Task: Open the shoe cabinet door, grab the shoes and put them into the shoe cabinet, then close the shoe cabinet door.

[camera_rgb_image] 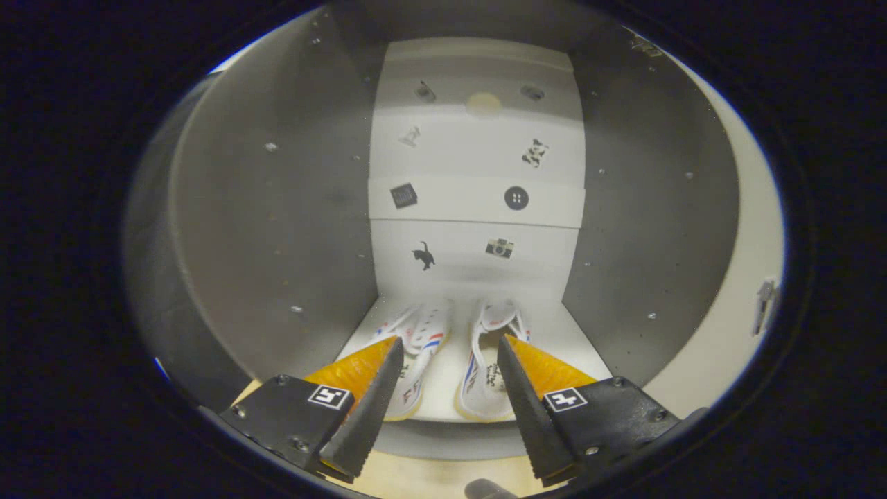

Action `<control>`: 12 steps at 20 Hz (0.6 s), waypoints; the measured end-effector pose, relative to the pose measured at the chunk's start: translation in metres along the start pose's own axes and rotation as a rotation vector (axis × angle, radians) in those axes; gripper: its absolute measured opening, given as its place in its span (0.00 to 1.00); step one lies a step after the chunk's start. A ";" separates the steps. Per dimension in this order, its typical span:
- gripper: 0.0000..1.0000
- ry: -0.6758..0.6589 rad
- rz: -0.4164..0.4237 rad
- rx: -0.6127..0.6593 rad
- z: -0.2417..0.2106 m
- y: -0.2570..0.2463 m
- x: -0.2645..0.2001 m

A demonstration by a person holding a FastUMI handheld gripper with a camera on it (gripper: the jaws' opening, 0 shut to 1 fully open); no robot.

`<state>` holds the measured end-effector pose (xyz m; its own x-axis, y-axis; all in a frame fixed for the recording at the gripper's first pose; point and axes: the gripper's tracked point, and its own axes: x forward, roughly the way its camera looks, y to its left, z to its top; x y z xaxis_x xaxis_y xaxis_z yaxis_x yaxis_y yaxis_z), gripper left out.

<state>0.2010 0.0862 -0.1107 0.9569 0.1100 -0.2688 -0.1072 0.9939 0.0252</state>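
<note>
I look into the open shoe cabinet (277,229), a white box with grey side walls. Two white shoes with red and blue stripes lie side by side on its bottom shelf: the left shoe (423,346) and the right shoe (485,374), toes toward the back. My gripper (449,341) is open, its fingers spread wide just in front of the shelf edge, one fingertip over each shoe's outer side. Nothing is held between the fingers. The cabinet door (734,333) stands swung open at the right.
The back wall (478,208) of the cabinet carries several small stickers and a shelf ledge at mid height. A pale wooden floor (416,478) shows below the cabinet's front edge.
</note>
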 end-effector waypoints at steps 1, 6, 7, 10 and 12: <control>0.88 -0.016 0.003 0.002 0.002 0.002 -0.017; 0.99 -0.062 0.020 -0.008 0.002 0.003 -0.114; 0.99 -0.072 0.023 -0.011 0.002 0.003 -0.132; 0.99 -0.101 0.050 0.025 -0.002 0.000 -0.194; 0.99 -0.105 0.067 0.062 -0.010 -0.011 -0.236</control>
<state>-0.0261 0.0493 -0.0573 0.9714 0.1730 -0.1627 -0.1582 0.9823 0.1001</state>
